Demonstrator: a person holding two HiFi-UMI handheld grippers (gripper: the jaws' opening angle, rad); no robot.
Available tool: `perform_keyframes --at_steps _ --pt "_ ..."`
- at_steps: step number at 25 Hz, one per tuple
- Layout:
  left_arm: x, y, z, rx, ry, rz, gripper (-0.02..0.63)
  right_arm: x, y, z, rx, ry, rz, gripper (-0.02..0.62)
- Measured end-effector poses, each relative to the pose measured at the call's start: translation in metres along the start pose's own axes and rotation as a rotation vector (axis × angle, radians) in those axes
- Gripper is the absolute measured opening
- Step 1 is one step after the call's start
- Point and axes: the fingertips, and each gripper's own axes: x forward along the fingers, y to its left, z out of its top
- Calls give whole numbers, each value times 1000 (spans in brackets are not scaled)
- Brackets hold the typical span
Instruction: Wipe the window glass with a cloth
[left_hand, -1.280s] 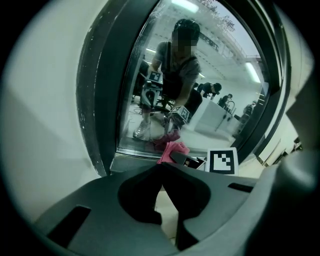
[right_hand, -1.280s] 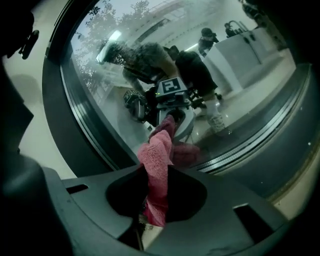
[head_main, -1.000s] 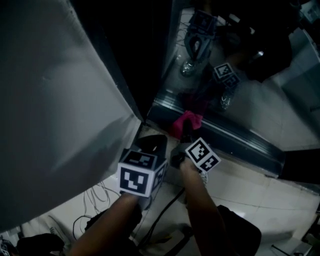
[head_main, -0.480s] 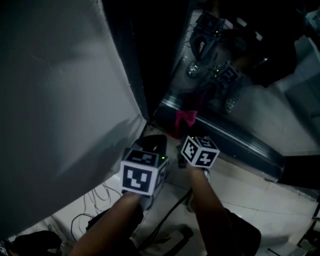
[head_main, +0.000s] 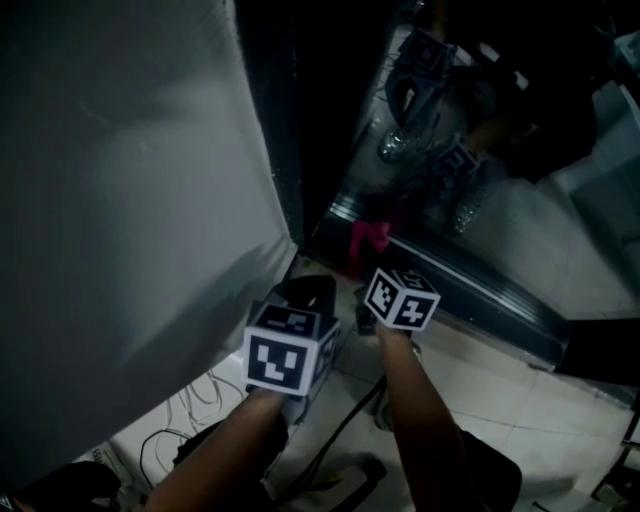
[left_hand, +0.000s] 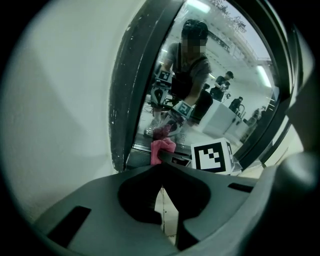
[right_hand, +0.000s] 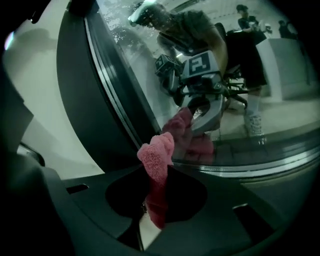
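My right gripper (right_hand: 150, 210) pinches the pink cloth (right_hand: 158, 156), its free end at the window glass's (right_hand: 270, 112) bottom-left corner, nearer than my closed, empty left gripper (left_hand: 161, 192).

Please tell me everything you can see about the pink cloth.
The pink cloth looks like looped terry fabric, bunched into an upright wad. The right gripper has its jaws shut on its lower part; the rounded top sticks out beyond them. It meets its reflection low on the window glass, beside the dark frame, so it seems to touch.

left claw (left_hand: 161, 169) closed, pink cloth (left_hand: 161, 148) ahead
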Motion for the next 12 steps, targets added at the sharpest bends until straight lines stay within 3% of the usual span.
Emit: perform_keyframes --at_steps 6,12 --pt "3 0 5 5 -13 -2 0 -4 1 17 29 -47 -20 60" --pt "-9 0 30 89 -85 44 0 -34 26 63 -10 -105 13 60"
